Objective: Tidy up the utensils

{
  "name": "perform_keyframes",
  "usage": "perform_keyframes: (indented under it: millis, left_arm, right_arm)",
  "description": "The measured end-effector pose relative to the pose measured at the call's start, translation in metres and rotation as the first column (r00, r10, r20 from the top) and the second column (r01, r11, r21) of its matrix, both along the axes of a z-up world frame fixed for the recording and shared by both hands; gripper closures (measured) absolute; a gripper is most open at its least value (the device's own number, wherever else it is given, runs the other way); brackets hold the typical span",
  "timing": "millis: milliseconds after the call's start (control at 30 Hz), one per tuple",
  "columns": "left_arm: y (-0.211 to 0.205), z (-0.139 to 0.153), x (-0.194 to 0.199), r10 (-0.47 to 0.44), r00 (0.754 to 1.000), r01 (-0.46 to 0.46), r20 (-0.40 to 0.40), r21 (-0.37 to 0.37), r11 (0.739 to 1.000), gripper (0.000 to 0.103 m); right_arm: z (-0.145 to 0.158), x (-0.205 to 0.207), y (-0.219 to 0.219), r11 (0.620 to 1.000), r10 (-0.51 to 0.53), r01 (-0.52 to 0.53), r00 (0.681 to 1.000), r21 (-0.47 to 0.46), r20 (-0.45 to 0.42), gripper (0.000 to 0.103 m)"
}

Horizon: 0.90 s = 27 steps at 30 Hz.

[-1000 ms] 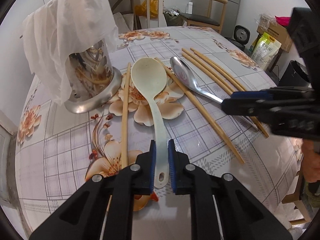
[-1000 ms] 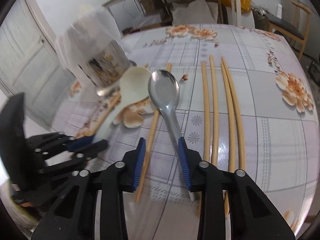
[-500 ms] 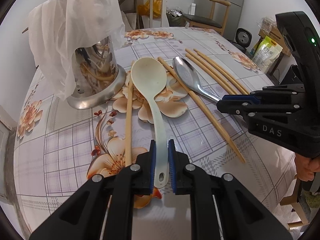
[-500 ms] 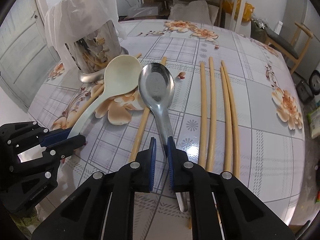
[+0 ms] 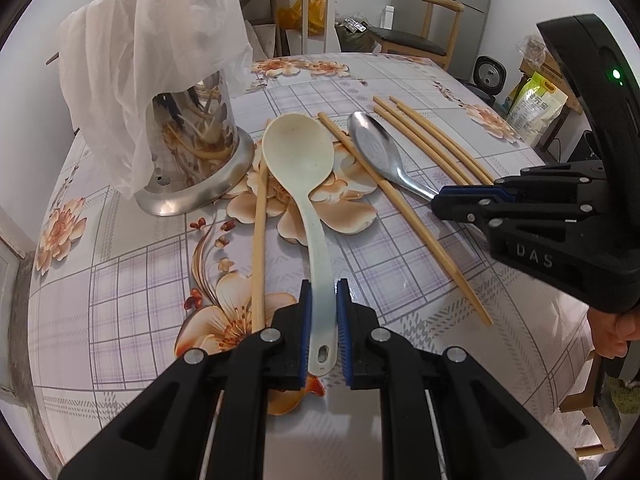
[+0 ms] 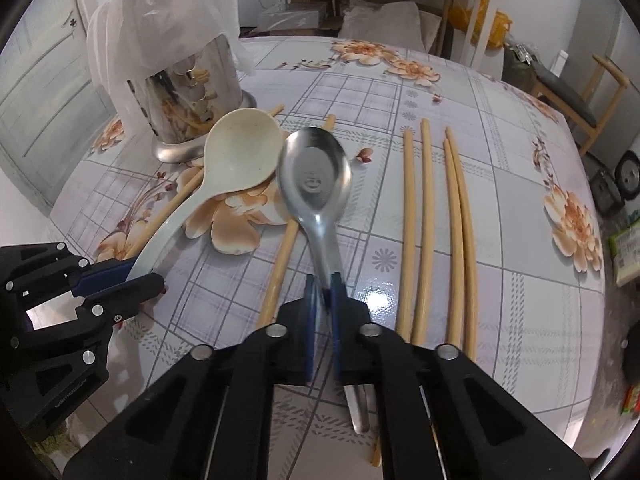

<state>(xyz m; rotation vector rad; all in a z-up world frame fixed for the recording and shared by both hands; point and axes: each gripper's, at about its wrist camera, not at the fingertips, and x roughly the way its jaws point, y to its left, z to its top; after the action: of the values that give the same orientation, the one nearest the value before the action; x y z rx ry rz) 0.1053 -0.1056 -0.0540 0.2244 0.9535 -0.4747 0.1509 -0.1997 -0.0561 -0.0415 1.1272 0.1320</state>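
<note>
Left gripper (image 5: 322, 312): jaws clamped on the handle of the white spoon (image 5: 304, 168), near its holed end, blue pads pressed to both sides. The spoon's bowl lies ahead on the desk (image 5: 120, 288), on the flower print of the cloth, close to the holder (image 5: 192, 152).

Right gripper (image 6: 323, 300): jaws tight on the neck of the steel spoon (image 6: 314, 176), whose handle end pokes out beneath them. Its bowl faces up, right beside the white spoon's bowl; whether the rims touch, I cannot tell.

Out from there, chopsticks. One chopstick (image 5: 260, 240) lies just left of the white spoon's handle, its far end at the holder's base. Another chopstick (image 5: 404, 216) runs slantwise between the two spoons. To the right of the steel spoon, four chopsticks (image 6: 424, 220) lie side by side on the desk, the right-hand two touching near their far tips.

At the far left stands the holder, a shiny metal cylinder, upright, with a white bag (image 5: 152, 52) draped over its top and down one side. Sticks show inside through the metal's holes, hard to make out.

Behind the desk, a wooden chair (image 5: 424, 40).
</note>
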Motion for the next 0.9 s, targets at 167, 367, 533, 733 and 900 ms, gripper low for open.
perform_keyframes:
  millis: [167, 367, 533, 733, 900]
  left_arm:
    - [0.000, 0.000, -0.002, 0.016, 1.000, -0.016, 0.000, -0.002, 1.000, 0.092]
    - [0.006, 0.002, -0.011, 0.043, 0.999, -0.044, -0.022, -0.030, 0.999, 0.092]
    - [0.015, 0.005, -0.028, 0.057, 0.997, -0.059, -0.043, -0.059, 0.996, 0.092]
    - [0.032, 0.007, -0.047, 0.080, 0.992, -0.088, -0.096, -0.083, 0.993, 0.092]
    - [0.041, 0.005, -0.062, 0.068, 0.985, -0.088, -0.157, -0.119, 0.989, 0.092]
  right_arm:
    - [0.001, -0.003, -0.007, 0.997, -0.039, 0.040, 0.999, 0.069, -0.016, 0.102]
    - [0.002, -0.014, -0.014, 0.985, -0.089, 0.094, 0.995, 0.142, -0.043, 0.103]
    - [0.004, -0.031, -0.013, 0.982, -0.101, 0.109, 0.993, 0.156, -0.059, 0.103]
    - [0.008, -0.054, -0.015, 0.978, -0.106, 0.117, 0.992, 0.174, -0.075, 0.103]
    - [0.009, -0.070, -0.013, 0.979, -0.094, 0.106, 0.993, 0.173, -0.078, 0.103]
